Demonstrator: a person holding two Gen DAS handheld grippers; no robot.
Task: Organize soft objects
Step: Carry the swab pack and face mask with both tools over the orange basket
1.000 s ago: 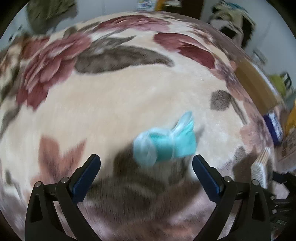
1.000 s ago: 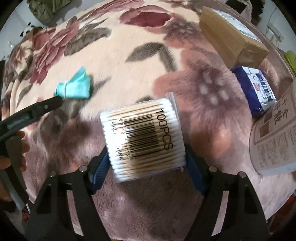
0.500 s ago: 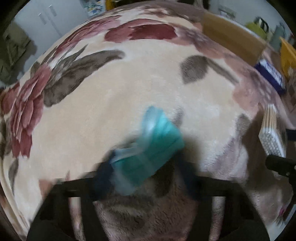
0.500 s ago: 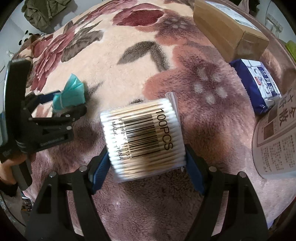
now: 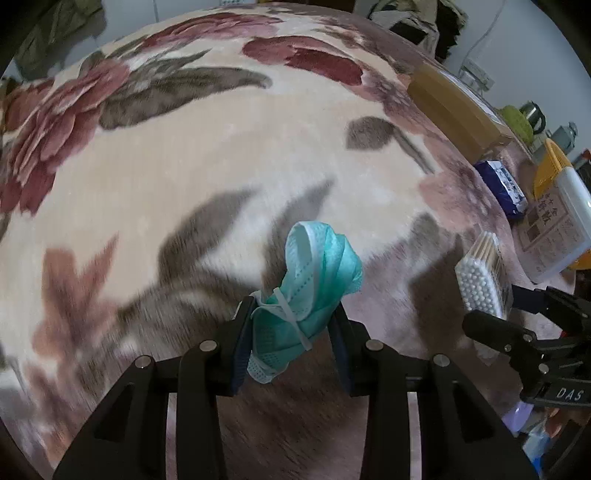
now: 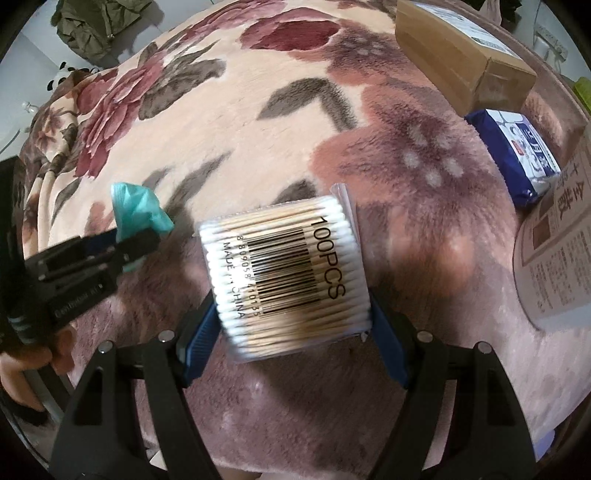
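A crumpled teal face mask (image 5: 317,280) with white ear loops sits between the blue pads of my left gripper (image 5: 293,314), whose jaws are closing and press it from both sides. The mask hangs just above a floral blanket (image 5: 221,166). In the right wrist view the same mask (image 6: 138,206) sticks out of the left gripper (image 6: 136,243) at the left. My right gripper (image 6: 291,314) is shut on a clear pack of cotton swabs (image 6: 284,273) with a barcode label. That pack (image 5: 480,273) also shows at the right of the left wrist view.
A long cardboard box (image 6: 458,62) lies at the blanket's far right edge. Below it are a blue tissue pack (image 6: 517,155) and a white box with printed text (image 6: 554,251). A green garment (image 6: 96,29) lies beyond the blanket. A hand (image 6: 22,365) holds the left gripper.
The left gripper came over the mask, its wide jaws closed around it, and the mask now stands between the pads. The right gripper and the swab pack stayed put.
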